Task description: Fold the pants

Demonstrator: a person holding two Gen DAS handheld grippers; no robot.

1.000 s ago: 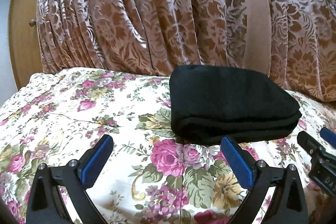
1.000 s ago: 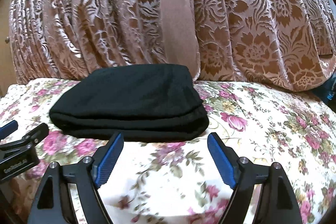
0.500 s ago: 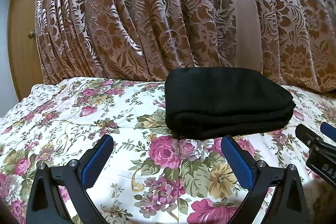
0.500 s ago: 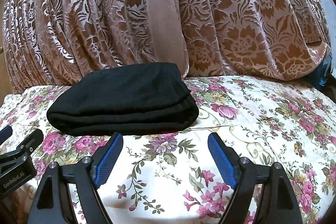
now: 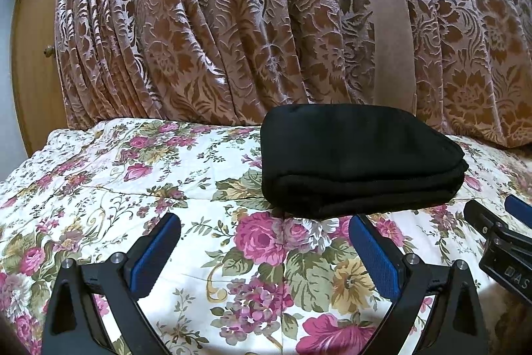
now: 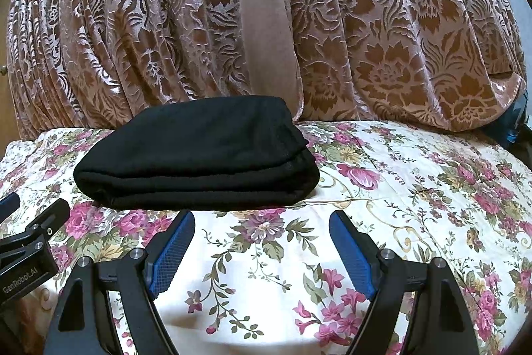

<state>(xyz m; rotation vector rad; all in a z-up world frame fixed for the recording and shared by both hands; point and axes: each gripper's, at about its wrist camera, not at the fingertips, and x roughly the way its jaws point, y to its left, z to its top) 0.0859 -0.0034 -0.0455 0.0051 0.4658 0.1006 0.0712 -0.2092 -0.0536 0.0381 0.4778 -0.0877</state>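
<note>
Black pants (image 5: 359,155), folded into a compact stack of layers, lying on the floral bedspread (image 5: 166,175) in front of the patterned curtain (image 5: 232,22). The left gripper (image 5: 264,235) and right gripper (image 6: 261,232) hover just short of the stack's near edge, jaws spread wide, nothing between them. Risk: a pad catching that edge would likely drag the top layers and spoil the fold.

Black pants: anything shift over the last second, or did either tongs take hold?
Nothing taken hold of or let go. The folded black pants sit a little higher in both views, seemingly from camera tilt. They stay folded on the floral bedspread; left tongs and right tongs stay open and empty.
</note>
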